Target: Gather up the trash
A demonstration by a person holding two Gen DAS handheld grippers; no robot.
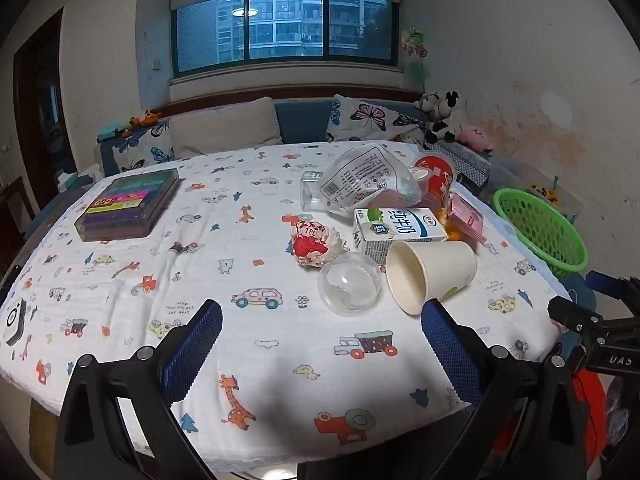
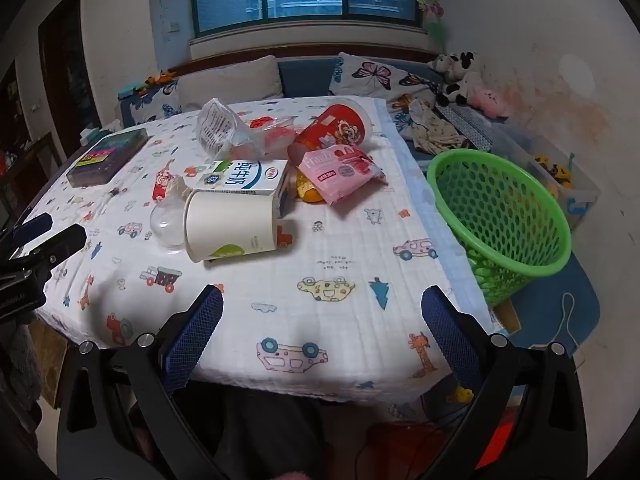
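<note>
Both sets of jaws stand spread wide and hold nothing: the left gripper and the right gripper hang over the near edge of the cloth-covered surface. Just ahead of the left jaws, toward their right finger, a paper cup lies on its side, touching a clear plastic dome. Behind them sit a crumpled wrapper and a milk carton. Farther ahead lie a pink packet, a red tub and a clear bag. Right of the right jaws, off the surface's edge, stands a green basket.
</note>
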